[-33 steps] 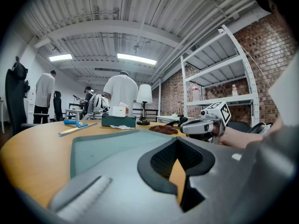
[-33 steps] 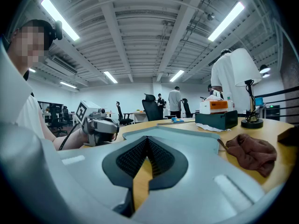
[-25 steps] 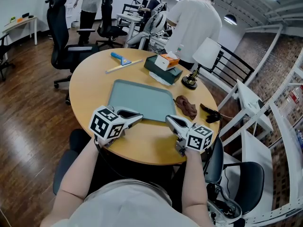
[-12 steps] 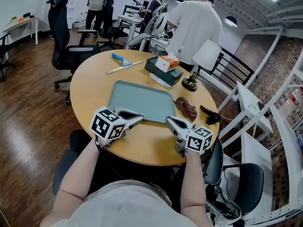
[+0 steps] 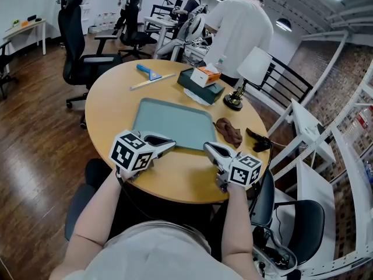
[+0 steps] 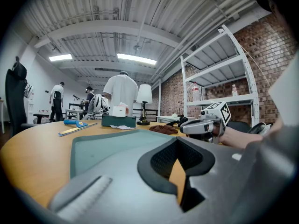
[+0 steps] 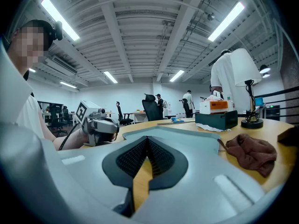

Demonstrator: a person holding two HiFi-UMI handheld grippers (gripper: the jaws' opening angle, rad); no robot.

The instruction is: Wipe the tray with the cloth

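Observation:
A teal-grey tray (image 5: 173, 123) lies flat in the middle of the round wooden table (image 5: 111, 107), with nothing on it. A crumpled brown cloth (image 5: 229, 131) rests on the table just off the tray's right edge. My left gripper (image 5: 169, 144) sits at the tray's near left corner, shut with nothing between its jaws. My right gripper (image 5: 208, 148) sits at the near right corner, a short way in front of the cloth, shut and holding nothing. The left gripper view shows the tray (image 6: 105, 148) ahead and the cloth (image 6: 163, 129) beyond it. In the right gripper view the cloth (image 7: 252, 153) lies to the right.
Behind the tray stand a dark green box (image 5: 200, 88) with an orange-white carton on it, a white-shaded lamp (image 5: 247, 73), a blue scraper (image 5: 148, 71) and a ruler (image 5: 152, 81). A black object (image 5: 260, 141) lies by the right table edge. Office chairs (image 5: 78, 51) and several people stand beyond.
Both grippers, the tray and the cloth stay where they were. Only a person at the far back has walked to the right.

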